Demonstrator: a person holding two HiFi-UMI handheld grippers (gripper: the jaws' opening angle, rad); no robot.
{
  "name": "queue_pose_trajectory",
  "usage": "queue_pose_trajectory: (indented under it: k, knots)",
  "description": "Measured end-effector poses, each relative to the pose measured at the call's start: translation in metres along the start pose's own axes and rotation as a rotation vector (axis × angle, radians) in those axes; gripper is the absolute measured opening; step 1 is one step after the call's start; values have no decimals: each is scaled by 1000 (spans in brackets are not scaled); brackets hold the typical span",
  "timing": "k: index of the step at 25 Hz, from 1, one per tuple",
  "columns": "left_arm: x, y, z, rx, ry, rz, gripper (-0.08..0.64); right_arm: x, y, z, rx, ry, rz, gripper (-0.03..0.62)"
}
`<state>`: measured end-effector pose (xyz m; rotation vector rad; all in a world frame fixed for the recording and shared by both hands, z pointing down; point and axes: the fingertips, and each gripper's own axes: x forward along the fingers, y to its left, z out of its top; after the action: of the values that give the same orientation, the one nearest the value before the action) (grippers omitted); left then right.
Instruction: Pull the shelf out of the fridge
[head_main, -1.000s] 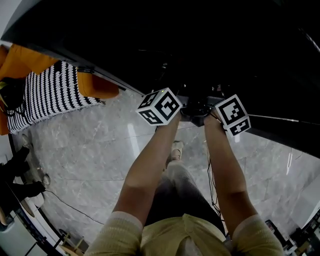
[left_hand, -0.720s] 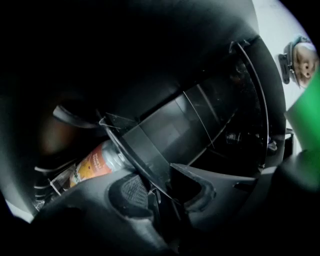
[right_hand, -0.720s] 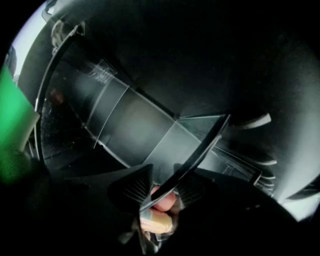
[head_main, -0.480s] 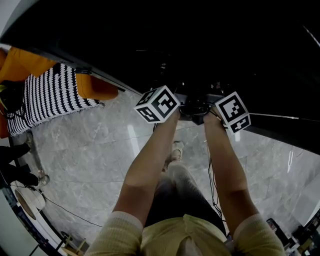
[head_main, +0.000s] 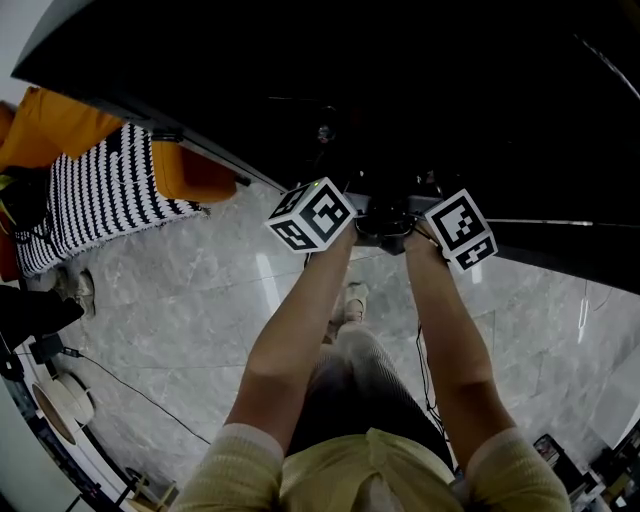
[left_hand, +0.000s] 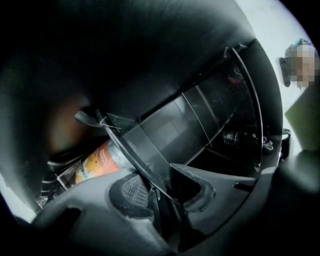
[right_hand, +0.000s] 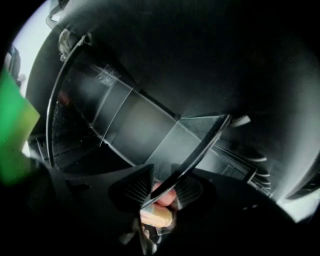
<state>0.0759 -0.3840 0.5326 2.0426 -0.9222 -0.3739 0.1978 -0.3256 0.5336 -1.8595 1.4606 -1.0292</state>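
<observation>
Both forearms reach into the dark fridge (head_main: 380, 90) in the head view. Only the marker cubes show, the left one (head_main: 312, 213) and the right one (head_main: 462, 228); the jaws are lost in shadow. In the left gripper view the clear shelf (left_hand: 145, 150) runs edge-on between the pads of my left gripper (left_hand: 160, 192). Its jaws have just been closing and now pinch the shelf's front edge. In the right gripper view my right gripper (right_hand: 162, 192) is shut on the same shelf (right_hand: 200, 145), whose dark rim passes between the ribbed pads.
A bottle with an orange label (left_hand: 95, 162) lies under the shelf at the left. Clear fridge bins (left_hand: 220, 115) stand further in. Behind me are grey marble floor (head_main: 180, 300), a striped cushion (head_main: 95, 190) on an orange seat, and a cable (head_main: 130, 390).
Both arms have stayed almost still at the fridge. The left marker cube has shifted slightly left. Dark shoes at the floor's left edge have moved.
</observation>
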Motion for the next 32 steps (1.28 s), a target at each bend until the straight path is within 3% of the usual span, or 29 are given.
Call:
queue_pose_trajectory:
  k: [20,32]
  knots:
    - [-48,-7,-15,1,28,-13,115,-48,1,-18,5,2,1,123]
    - [-70,-9,-21,-46,34,-27,104,-69,1,-28,0,-1,-14,123]
